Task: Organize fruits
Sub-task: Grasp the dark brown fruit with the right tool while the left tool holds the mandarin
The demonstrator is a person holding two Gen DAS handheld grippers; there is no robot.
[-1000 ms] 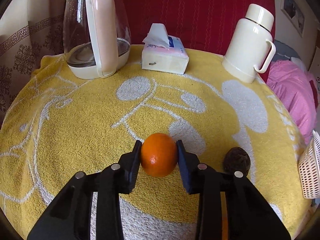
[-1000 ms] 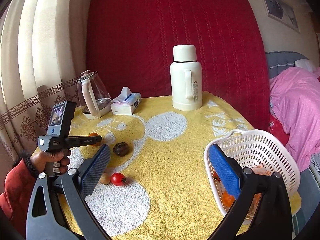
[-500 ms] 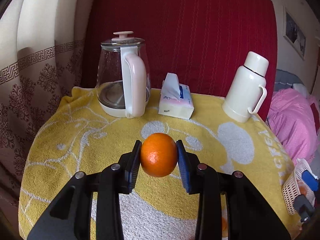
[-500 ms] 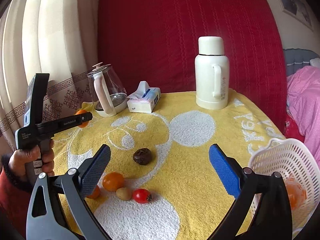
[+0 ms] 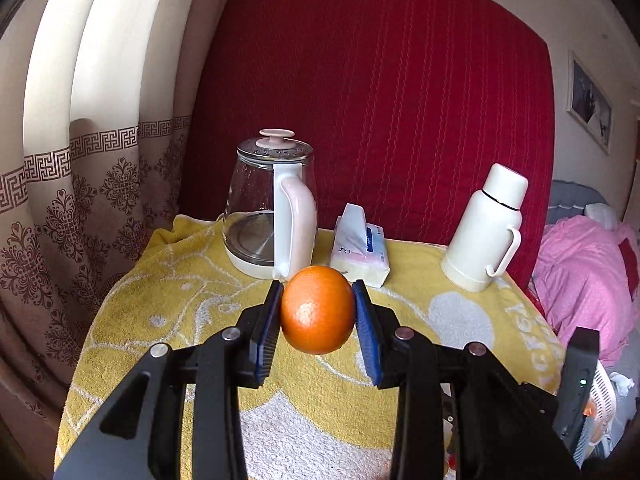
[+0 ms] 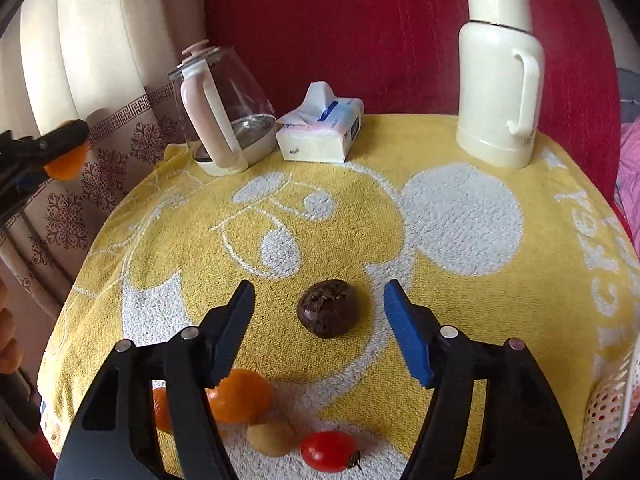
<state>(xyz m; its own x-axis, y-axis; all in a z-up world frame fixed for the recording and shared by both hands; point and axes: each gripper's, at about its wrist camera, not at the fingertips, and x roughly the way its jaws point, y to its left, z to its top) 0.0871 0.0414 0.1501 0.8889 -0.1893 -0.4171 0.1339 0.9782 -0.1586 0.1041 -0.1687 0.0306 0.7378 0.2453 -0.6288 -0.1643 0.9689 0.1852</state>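
Your left claw pinches one orange aloft above the tabletop. Your right claw hangs spread, the dark round fruit dead ahead between its tips. Nearer you lie two oranges, one pale fruit, one tomato.

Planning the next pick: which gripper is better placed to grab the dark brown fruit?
Right. The right gripper is open, its fingers either side of the dark brown fruit on the towel. The left gripper is already shut on an orange.
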